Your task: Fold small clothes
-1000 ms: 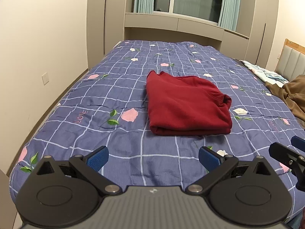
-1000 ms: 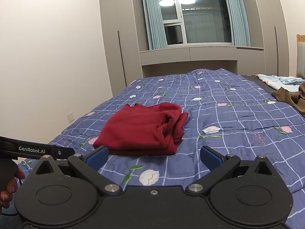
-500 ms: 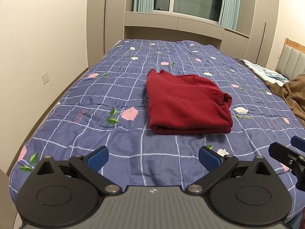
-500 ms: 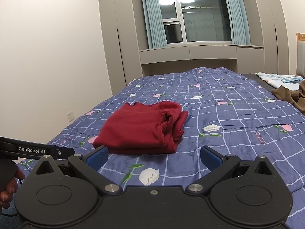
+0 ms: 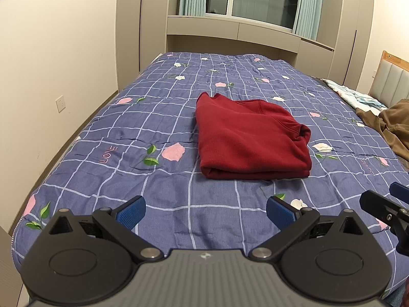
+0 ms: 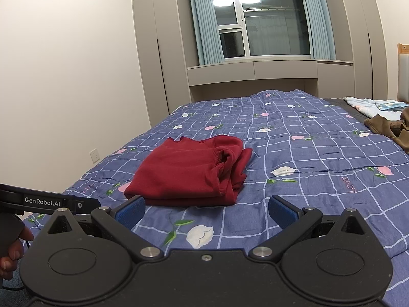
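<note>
A dark red garment [image 5: 250, 138] lies folded in a neat rectangle on the blue checked quilt [image 5: 127, 133]. It also shows in the right wrist view [image 6: 189, 171], with its bunched edges facing right. My left gripper [image 5: 205, 211] is open and empty, held above the quilt short of the garment's near edge. My right gripper [image 6: 206, 208] is open and empty, just short of the garment's near edge. The right gripper's fingers [image 5: 378, 204] show at the right edge of the left wrist view.
A brown garment [image 5: 391, 122] and a pale blue patterned cloth [image 5: 358, 94] lie at the bed's right side. A headboard [image 5: 393, 76] stands far right. Cabinets and a window are behind the bed. A wall runs along the left.
Both grippers have drawn back slightly and tilted up, so the garment sits lower in both views. The garment has not moved.
</note>
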Demonstrator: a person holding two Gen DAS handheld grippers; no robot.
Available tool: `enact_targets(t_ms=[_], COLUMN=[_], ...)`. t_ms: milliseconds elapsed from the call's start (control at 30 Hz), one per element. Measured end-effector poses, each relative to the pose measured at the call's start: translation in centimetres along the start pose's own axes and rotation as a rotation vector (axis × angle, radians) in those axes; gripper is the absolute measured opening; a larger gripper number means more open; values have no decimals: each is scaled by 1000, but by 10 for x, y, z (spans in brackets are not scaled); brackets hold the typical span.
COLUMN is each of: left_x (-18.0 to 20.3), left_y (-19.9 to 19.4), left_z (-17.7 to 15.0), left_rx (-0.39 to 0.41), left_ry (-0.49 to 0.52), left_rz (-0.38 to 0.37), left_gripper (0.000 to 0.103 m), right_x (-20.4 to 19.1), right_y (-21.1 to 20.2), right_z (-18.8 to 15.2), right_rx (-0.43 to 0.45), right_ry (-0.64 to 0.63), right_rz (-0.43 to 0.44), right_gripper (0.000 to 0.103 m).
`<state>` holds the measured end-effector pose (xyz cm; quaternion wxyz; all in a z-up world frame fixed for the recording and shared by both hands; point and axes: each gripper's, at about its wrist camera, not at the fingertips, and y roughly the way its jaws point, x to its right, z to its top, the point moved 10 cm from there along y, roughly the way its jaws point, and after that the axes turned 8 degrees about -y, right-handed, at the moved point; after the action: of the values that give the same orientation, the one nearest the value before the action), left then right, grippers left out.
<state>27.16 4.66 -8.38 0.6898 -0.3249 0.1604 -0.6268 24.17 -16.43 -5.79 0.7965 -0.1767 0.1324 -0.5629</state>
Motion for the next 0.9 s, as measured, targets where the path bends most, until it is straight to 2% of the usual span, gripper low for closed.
enact_targets(t_ms=[300, 900], left_x=[3, -1], left_y=[0, 1], left_z=[-4, 1], left_rx=[-7, -12], left_ry=[35, 15], left_rz=[27, -2], left_gripper=[102, 102], right_x=[0, 1], right_y=[0, 6], right_z=[0, -6], right_rx=[-1, -19], right_ry=[1, 6], right_rz=[0, 3], right_gripper=[102, 102])
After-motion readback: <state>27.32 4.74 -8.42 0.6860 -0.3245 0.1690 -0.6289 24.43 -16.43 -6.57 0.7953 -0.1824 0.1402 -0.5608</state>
